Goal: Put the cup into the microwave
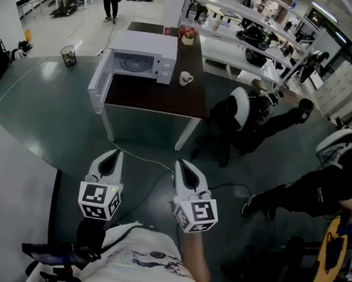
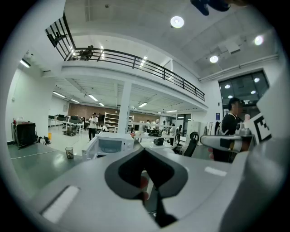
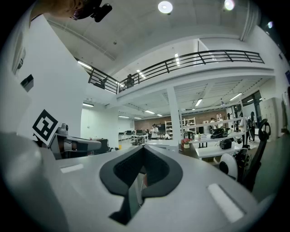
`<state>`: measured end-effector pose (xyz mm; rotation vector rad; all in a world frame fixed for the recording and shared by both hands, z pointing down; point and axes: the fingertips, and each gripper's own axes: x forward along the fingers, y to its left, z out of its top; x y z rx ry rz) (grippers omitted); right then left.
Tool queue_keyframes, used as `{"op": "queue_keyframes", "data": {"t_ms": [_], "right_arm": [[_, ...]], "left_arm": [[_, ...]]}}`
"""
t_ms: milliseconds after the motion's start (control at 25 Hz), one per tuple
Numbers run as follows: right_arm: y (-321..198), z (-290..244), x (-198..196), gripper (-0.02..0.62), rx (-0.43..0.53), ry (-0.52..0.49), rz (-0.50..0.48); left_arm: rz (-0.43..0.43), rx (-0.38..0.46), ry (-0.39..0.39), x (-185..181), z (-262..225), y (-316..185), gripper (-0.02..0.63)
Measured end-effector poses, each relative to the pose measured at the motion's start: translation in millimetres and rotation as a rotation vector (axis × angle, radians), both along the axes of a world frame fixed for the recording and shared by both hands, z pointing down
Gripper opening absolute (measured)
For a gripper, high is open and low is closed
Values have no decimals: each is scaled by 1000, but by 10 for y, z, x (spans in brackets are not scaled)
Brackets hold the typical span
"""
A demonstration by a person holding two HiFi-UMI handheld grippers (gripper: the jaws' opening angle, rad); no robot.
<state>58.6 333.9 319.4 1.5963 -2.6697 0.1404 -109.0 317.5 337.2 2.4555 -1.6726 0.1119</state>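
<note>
White and small, the cup [image 1: 185, 78] stands on the dark brown table [image 1: 158, 98], just to the right of the white microwave [image 1: 144, 59]. The microwave's door [image 1: 99, 80] hangs swung open to the left. The cup is well apart from both grippers, far ahead of them across the grey-green floor [image 1: 54, 112]. The left gripper [image 1: 116, 153] and the right gripper [image 1: 180, 163] sit side by side low in the head view, both aimed toward the table. The cup lies roughly in line with the right one. Each gripper's jaws are pressed together with nothing between them. A pot of flowers [image 1: 187, 33] stands at the table's far end, and a wire waste basket [image 1: 68, 55] stands on the floor left of the microwave.
</note>
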Motion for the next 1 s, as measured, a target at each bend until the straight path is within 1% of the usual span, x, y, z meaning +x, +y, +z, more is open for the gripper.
{"op": "queue_keyframes", "data": {"t_ms": [240, 440, 640, 880, 1000], "right_arm": [[3, 7, 73, -2, -17, -3, 7], [13, 99, 225, 0, -25, -18, 8], [-62, 104, 322, 2, -14, -26, 4], [-106, 177, 492, 2, -38, -24, -5], [-162, 185, 527, 2, -42, -33, -21]], "left_arm": [[10, -18, -2, 100, 15, 2, -2], [4, -45, -10, 228, 154, 2, -2], [10, -38, -6, 366, 189, -91, -2], [26, -43, 3, 634, 291, -130, -2], [24, -46, 0, 706, 310, -176, -2]]}}
